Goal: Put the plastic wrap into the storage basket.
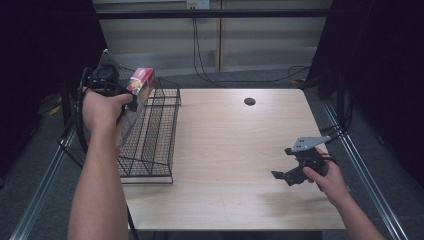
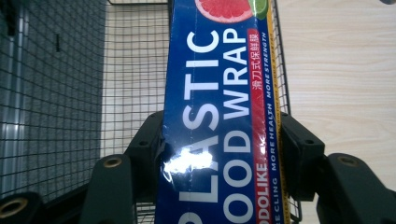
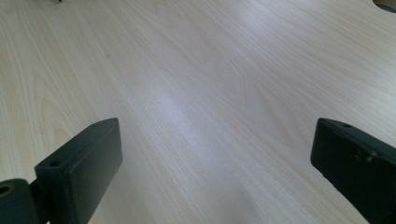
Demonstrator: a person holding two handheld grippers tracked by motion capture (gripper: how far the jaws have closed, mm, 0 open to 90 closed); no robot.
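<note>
The left tongs (image 2: 219,154) are clenched across the narrow faces of a long blue plastic food wrap box (image 2: 219,107), held upright over the black wire basket (image 1: 150,135) at the desk's (image 1: 235,165) left edge. It is probably light, stiff cardboard with a glossy, somewhat slippery skin, so a mid-length grip is safest. Well right of the basket, the right tongs (image 3: 210,163) hang released over bare wood
</note>
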